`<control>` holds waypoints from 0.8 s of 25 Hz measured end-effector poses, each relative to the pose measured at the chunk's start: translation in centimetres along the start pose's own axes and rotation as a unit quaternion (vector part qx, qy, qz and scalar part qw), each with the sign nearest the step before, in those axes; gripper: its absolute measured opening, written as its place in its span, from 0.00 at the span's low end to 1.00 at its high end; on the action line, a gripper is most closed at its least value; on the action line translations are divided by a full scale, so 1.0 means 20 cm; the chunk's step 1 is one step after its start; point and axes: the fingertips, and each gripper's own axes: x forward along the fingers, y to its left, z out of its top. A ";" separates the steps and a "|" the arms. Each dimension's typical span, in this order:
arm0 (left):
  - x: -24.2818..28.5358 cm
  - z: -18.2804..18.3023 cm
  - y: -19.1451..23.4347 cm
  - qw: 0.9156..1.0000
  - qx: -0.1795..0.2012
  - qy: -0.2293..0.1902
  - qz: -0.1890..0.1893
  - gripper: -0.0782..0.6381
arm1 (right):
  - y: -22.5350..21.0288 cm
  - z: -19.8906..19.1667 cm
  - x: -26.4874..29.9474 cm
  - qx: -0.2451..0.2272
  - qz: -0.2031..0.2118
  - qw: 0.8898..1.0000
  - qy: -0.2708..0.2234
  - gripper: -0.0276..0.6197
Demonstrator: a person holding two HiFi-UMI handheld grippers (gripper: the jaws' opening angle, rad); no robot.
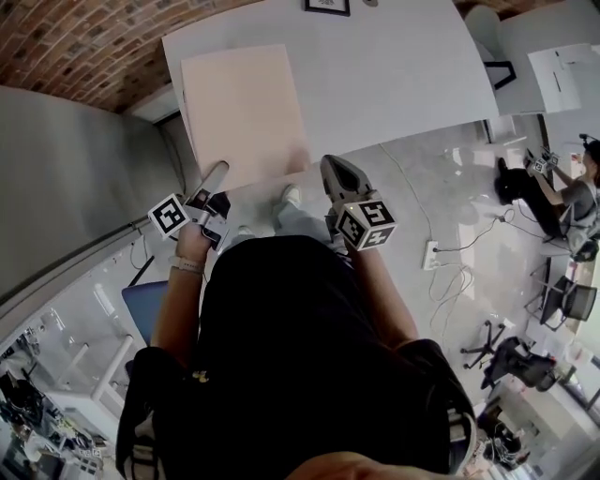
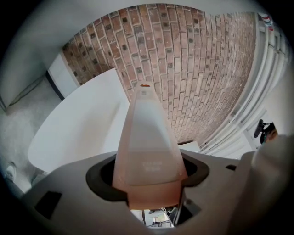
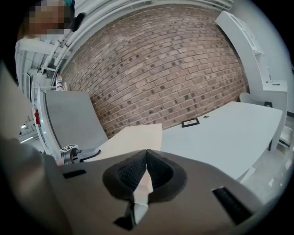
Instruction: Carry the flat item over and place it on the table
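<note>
The flat item is a pale peach board [image 1: 244,112] that lies along the left part of the white table [image 1: 394,66]. My right gripper [image 1: 330,169] is at the board's near right corner. In the right gripper view its black pads [image 3: 133,172] are shut on a peach sliver of the board [image 3: 133,137]. My left gripper [image 1: 208,199] is at the near left corner. Its jaws stand wide around a pale tapered blade [image 2: 149,137], which has a small hole at its far end. The blade's tip [image 1: 216,176] lies at the board's corner.
A small dark frame [image 1: 326,6] lies at the table's far edge. A brick wall stands behind the table [image 3: 229,128] and a grey panel [image 1: 66,178] to its left. On the floor at the right are a power strip with cables [image 1: 433,255], office chairs and a seated person [image 1: 574,192].
</note>
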 end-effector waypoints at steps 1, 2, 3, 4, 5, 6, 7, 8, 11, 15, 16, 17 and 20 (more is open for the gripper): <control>0.02 0.00 0.01 1.000 -0.001 -0.005 0.004 0.51 | -0.03 0.01 0.02 -0.003 0.005 1.000 0.006 0.05; 0.04 0.01 0.02 1.000 -0.001 -0.010 0.008 0.51 | -0.05 0.01 0.04 -0.006 0.011 1.000 0.011 0.05; 0.06 0.01 0.02 1.000 -0.002 -0.015 0.012 0.51 | -0.06 0.02 0.06 -0.010 0.017 1.000 0.017 0.05; 0.07 0.02 0.02 1.000 -0.004 -0.021 0.014 0.51 | -0.08 0.02 0.07 -0.013 0.022 0.999 0.022 0.05; 0.08 0.02 0.02 0.999 -0.004 -0.027 0.017 0.51 | -0.09 0.02 0.09 -0.015 0.026 0.999 0.027 0.05; 0.09 0.02 0.03 0.999 -0.003 -0.032 0.021 0.51 | -0.10 0.02 0.10 -0.015 0.029 0.999 0.031 0.05; 0.10 0.02 0.04 0.999 -0.002 -0.035 0.025 0.51 | -0.11 0.02 0.12 -0.014 0.032 0.999 0.035 0.05; 0.12 0.03 0.05 0.999 -0.002 -0.037 0.029 0.51 | -0.13 0.01 0.13 -0.012 0.034 0.999 0.038 0.05; 0.15 0.04 0.08 0.999 -0.009 -0.038 0.037 0.51 | -0.14 0.01 0.16 -0.012 0.039 0.998 0.046 0.05; 0.17 0.09 0.10 0.998 -0.008 -0.024 0.050 0.51 | -0.13 0.01 0.18 -0.005 0.031 0.998 0.054 0.05; 0.19 0.10 0.10 0.998 -0.009 -0.019 0.052 0.51 | -0.14 0.02 0.18 -0.002 0.026 0.998 0.055 0.05; 0.21 0.12 0.11 0.998 -0.009 -0.014 0.053 0.51 | -0.14 0.02 0.19 0.000 0.021 0.998 0.055 0.05; 0.27 0.17 0.14 0.998 -0.007 0.009 0.055 0.51 | -0.17 0.02 0.21 0.006 0.004 0.998 0.059 0.05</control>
